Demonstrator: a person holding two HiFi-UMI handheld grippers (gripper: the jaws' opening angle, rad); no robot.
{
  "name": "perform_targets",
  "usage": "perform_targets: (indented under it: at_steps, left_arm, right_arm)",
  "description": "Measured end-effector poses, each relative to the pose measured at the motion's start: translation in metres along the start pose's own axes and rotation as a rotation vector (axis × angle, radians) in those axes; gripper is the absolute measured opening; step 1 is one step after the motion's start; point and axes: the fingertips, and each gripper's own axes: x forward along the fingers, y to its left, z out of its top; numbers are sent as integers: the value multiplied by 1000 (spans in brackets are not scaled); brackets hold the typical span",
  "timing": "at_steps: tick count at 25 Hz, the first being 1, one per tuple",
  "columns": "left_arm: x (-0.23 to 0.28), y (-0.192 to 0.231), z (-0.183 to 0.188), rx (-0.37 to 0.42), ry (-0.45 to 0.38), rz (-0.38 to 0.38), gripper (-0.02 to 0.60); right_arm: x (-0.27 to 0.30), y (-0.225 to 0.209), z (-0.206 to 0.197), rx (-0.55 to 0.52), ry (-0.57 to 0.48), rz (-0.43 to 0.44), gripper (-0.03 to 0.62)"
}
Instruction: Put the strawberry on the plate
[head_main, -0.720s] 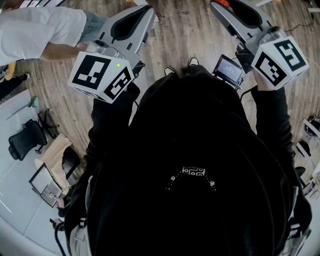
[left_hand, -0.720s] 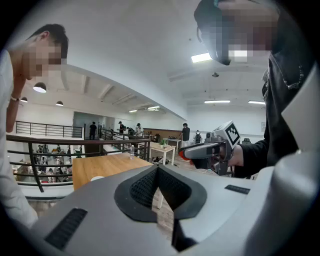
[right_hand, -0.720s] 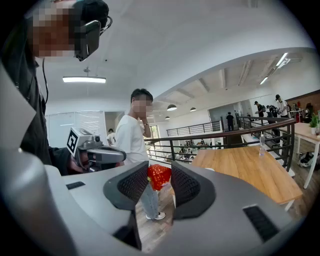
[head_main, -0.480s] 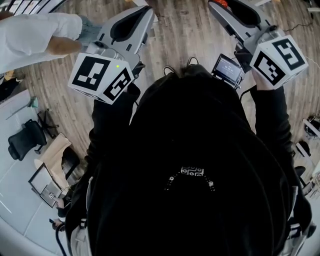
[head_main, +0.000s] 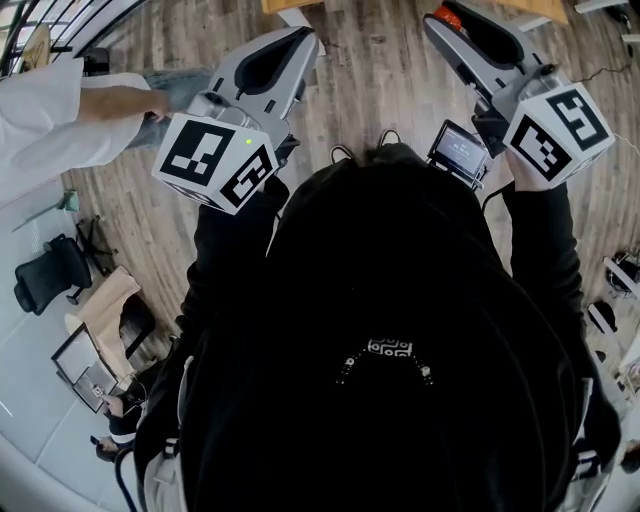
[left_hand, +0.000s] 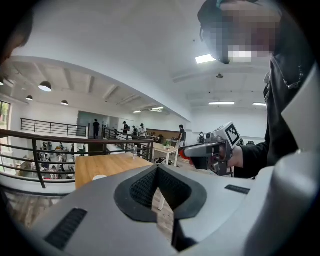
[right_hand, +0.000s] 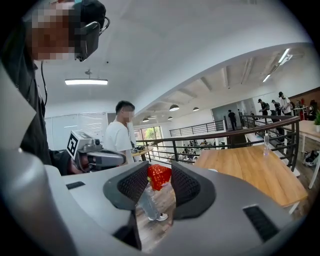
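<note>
Person (head_main: 50, 125) near left gripper (head_main: 290, 45); wooden table (right_hand: 250, 170) ahead.

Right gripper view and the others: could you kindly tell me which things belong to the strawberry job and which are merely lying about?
Job in hand:
- strawberry, clamped in the right hand-held gripper
- white object on the wooden table, possibly the plate

Merely about:
- left hand-held gripper, shut and empty
- person in a white shirt
- railing
- office chair
</note>
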Motion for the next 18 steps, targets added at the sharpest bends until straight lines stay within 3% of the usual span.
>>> perform_targets:
  at_steps: [6, 18]
  left_arm:
    - [15, 8, 8, 0, -3, 10, -5]
    - [68, -8, 26, 40, 8, -59, -3]
  right_arm:
    - [-1, -18, 6, 16, -6, -4, 150]
    - [-20, -63, 24, 32, -46, -8, 150]
